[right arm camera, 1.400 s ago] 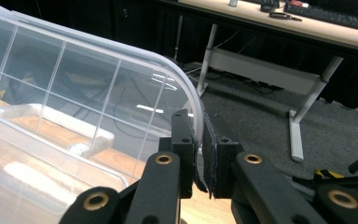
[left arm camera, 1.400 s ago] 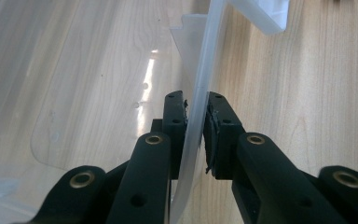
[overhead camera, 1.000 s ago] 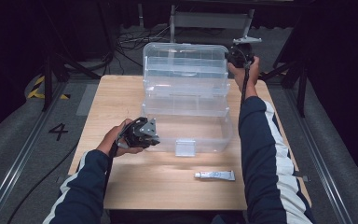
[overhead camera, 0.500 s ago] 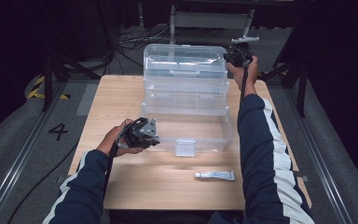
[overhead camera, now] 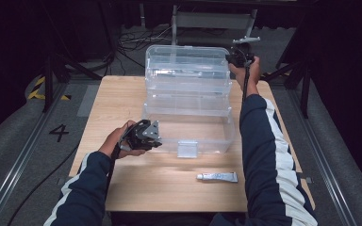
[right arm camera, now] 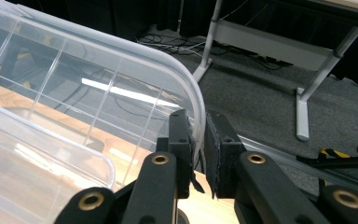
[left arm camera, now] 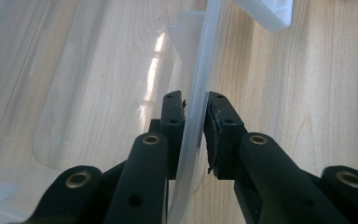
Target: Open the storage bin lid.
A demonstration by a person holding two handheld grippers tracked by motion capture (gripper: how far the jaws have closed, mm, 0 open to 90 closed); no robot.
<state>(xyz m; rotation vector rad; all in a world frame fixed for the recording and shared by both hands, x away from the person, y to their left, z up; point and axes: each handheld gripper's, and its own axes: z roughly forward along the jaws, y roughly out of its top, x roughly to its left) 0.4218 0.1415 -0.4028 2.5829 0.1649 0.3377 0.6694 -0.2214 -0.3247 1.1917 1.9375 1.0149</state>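
Note:
A clear plastic box (overhead camera: 188, 136) stands on the wooden table (overhead camera: 118, 99) with its hinged lid (overhead camera: 188, 70) raised upright at the back. At the box's front left corner, my left gripper (overhead camera: 156, 139) is shut on the thin clear wall (left arm camera: 196, 70), one pad on each side of it. My right gripper (overhead camera: 232, 58) is held high at the lid's upper right corner. Its pads clamp the lid's curved rim (right arm camera: 135, 58), which runs between the right gripper's (right arm camera: 198, 123) jaws.
A small white tube (overhead camera: 217, 176) lies on the table in front of the box, to the right. A white latch (overhead camera: 187, 149) hangs on the box's front wall. Beyond the table are a grey floor, cables and a metal stand (right arm camera: 303, 60).
The right gripper, with the lid's corner in it, has shifted slightly to the left. The left gripper has stayed in place on the box wall.

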